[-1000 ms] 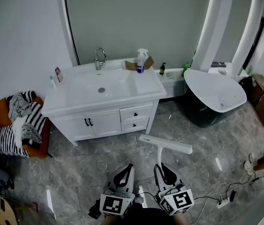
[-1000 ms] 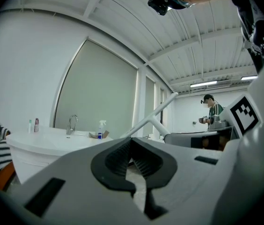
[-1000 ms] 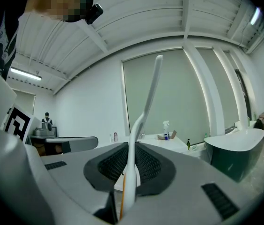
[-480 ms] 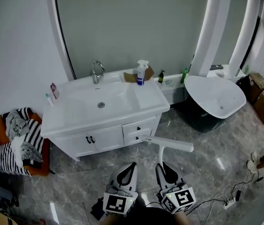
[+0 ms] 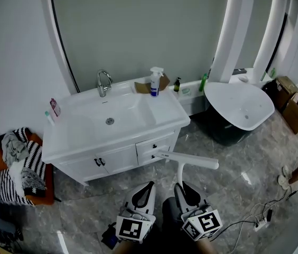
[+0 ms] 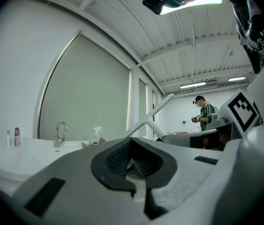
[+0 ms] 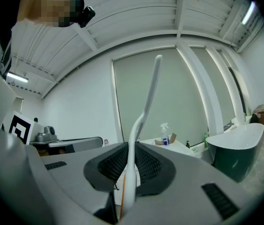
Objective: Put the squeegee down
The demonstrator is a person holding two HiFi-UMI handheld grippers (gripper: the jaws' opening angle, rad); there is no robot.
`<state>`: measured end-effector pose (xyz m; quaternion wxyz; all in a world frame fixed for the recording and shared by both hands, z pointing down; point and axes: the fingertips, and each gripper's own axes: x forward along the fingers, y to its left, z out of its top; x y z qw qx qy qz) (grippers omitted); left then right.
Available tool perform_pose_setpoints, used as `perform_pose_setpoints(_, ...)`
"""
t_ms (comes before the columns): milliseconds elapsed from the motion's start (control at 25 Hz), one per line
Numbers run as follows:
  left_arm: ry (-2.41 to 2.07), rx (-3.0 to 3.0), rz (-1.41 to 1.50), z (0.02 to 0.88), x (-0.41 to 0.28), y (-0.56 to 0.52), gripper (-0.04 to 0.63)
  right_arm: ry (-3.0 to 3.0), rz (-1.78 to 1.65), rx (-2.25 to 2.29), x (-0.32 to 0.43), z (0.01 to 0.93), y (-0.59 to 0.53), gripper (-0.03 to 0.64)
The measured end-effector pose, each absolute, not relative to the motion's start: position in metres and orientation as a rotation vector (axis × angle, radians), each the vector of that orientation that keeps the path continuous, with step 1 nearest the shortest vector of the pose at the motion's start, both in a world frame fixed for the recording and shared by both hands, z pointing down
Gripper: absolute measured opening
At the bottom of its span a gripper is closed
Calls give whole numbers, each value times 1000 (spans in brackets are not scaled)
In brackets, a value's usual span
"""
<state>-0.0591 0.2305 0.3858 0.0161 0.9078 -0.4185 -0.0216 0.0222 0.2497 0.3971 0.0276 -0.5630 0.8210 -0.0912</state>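
Squeegee (image 5: 191, 161) is up off the floor (image 5: 233, 163), its white handle pinched in the right hand-held gripper (image 5: 183, 186) and its long blade lying crosswise ahead of the jaws. In the head view the blade's left end falls just in front of the drawers of the white cabinet (image 5: 117, 155). The surface (image 5: 165, 112) above the cabinet carries a spray bottle (image 5: 154, 82) near its back edge. Open marble floor lies between the cabinet and the bathtub (image 5: 239, 105). A heap of clothes (image 5: 17, 163) borders the floor on the left and cables (image 5: 260, 221) on the right.

In the right gripper view the jaws stand narrow, pads pressed on the handle (image 7: 143, 111). The left hand-held gripper (image 5: 148, 187) has its jaws together with nothing between them (image 6: 133, 156). Both point level toward the cabinet, side by side.
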Motion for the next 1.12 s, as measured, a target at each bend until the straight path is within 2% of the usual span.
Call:
perform_pose_setpoints(400, -1343, 2783, -46, 400, -56, 183, 5, 2556, -329, -1684, 28, 409, 200, 54)
perform_pose_setpoints(1120, -1493, 2654, -48, 410, -8, 31, 5, 2646, -444, -1538, 83, 421, 45, 54)
